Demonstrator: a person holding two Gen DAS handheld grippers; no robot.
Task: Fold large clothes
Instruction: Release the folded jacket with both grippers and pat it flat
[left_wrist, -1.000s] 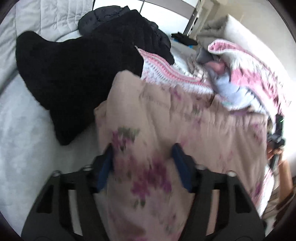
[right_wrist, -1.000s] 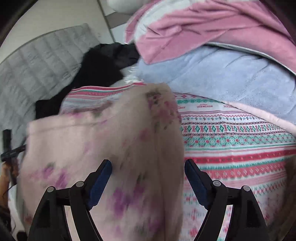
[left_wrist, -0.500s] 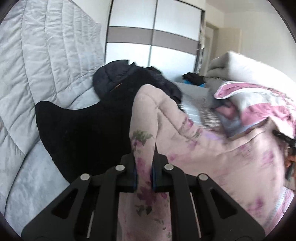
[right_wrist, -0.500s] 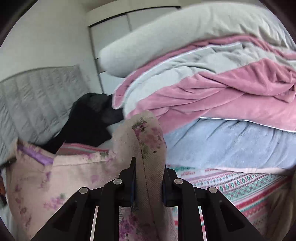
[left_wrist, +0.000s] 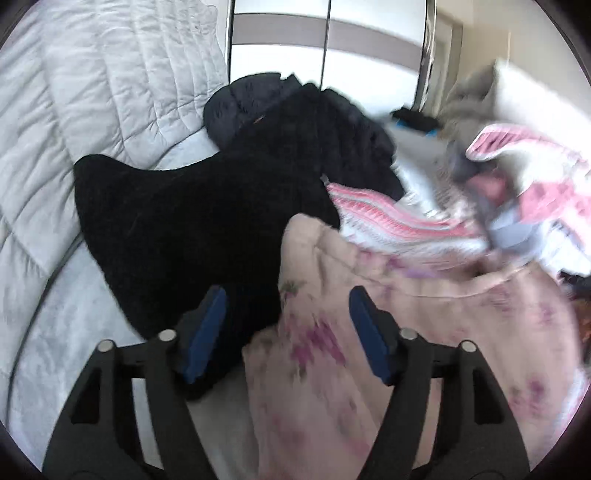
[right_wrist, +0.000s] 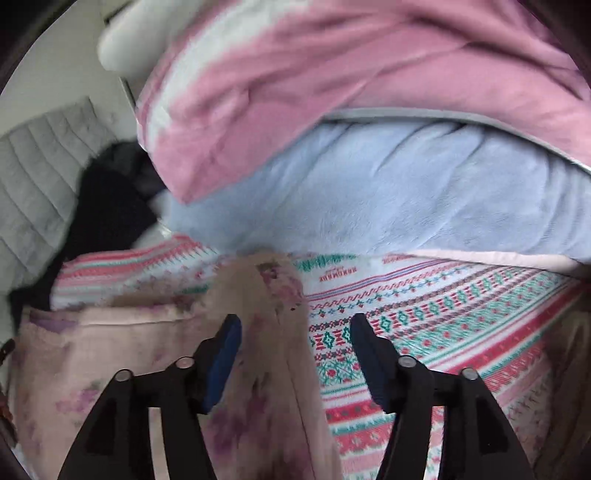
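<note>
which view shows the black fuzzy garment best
The left wrist view: the black fuzzy garment spreads across the middle of the frame, its outline clear against the grey quilt. The right wrist view catches only a dark, blurred strip at the left edge.

My right hand-held gripper (right_wrist: 293, 354) hangs with jaws apart over the pink floral garment (right_wrist: 122, 362), which lies on the patterned blanket (right_wrist: 461, 317); pink and blue bedding (right_wrist: 369, 192) is piled beyond.

Pale pink garment (left_wrist: 406, 332) with seemingly purple florals (blurred); black fleece (left_wrist: 192, 221).
</note>
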